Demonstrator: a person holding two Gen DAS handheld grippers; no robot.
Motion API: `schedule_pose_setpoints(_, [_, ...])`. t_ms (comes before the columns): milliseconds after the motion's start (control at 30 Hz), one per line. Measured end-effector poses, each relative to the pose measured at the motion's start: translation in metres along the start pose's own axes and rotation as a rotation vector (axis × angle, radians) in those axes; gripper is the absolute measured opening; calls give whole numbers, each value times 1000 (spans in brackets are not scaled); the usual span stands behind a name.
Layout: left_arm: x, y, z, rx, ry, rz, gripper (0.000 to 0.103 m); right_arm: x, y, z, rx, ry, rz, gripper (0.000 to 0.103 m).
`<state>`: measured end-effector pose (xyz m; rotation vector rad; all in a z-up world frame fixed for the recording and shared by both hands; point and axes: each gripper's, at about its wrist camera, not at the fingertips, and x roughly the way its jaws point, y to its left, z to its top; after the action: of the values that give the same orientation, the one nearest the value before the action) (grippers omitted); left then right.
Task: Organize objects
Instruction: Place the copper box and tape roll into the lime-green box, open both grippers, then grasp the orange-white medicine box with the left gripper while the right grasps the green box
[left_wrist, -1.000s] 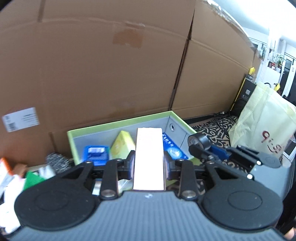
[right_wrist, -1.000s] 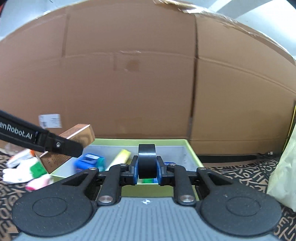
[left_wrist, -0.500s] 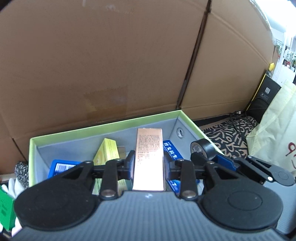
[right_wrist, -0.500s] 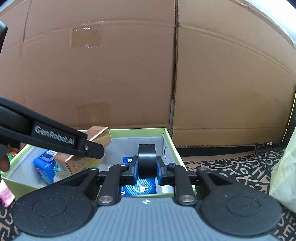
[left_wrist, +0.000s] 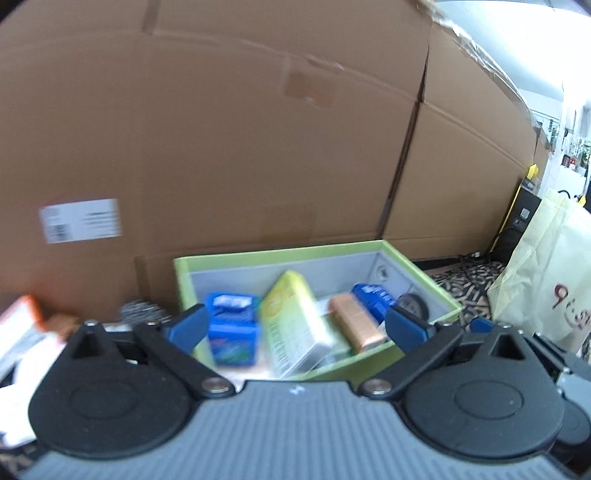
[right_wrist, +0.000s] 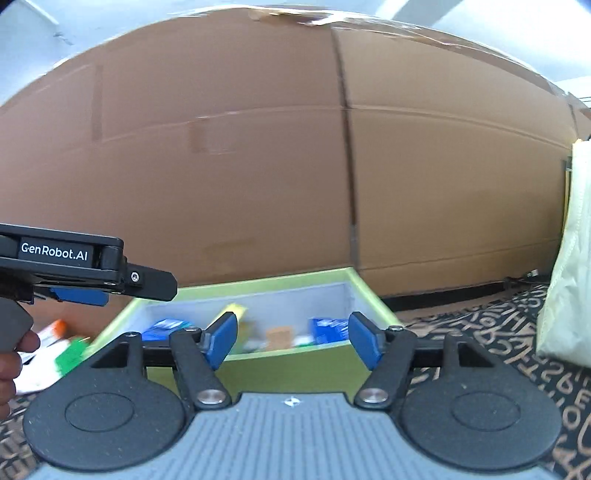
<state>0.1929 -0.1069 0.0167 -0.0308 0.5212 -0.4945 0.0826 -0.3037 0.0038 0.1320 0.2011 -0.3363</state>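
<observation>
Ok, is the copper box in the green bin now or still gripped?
In the bin. The copper box lies tilted inside the green bin, and the left hand-held gripper is open with nothing between its fingers.

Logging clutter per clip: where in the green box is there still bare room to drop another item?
Bare grey floor shows along the back wall of the green box, behind the yellow carton and copper box. The front half is crowded, with the blue pack and tape roll.

Right gripper (right_wrist: 291, 341): blue-padded fingers spread, nothing held.
Green-rimmed grey box (right_wrist: 295, 363): positioned beyond the fingers, small packages contained.
Left gripper (right_wrist: 110, 282): seen at left.
</observation>
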Motion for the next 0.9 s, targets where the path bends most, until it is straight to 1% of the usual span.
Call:
schedule_pose_setpoints(100, [-27,19,-19,-2,-20,70,103,-17,19,-6,-9,4,51,76])
schedule_pose_setpoints(200, [-53,44,-37,-32,-19,121,103,-23,42,-17,-30,31,105,76])
schedule_pose_setpoints(300, [-74,74,-53,-74,13,156,103,-20,65,-28,-50,71,153,76])
schedule_pose_setpoints(367, [-81,92,-67,-93,38,181,103,-22,80,-41,-59,108,196,76])
schedule_pose_setpoints(467, [-91,116,-84,-92,65,239,103,-25,103,-53,-63,157,254,76])
schedule_pose_setpoints(533, [-97,134,-91,-99,78,264,103,-21,114,-58,-50,192,292,76])
schedule_pose_setpoints(600, [-103,154,-95,-129,85,271,103,-18,127,-64,-40,225,318,76])
schedule_pose_setpoints(700, [-111,178,-93,-154,64,260,103,-12,148,-65,-52,261,354,76])
schedule_pose_setpoints(900, [-98,223,-74,-156,22,251,103,17,195,-48,-151,222,414,76])
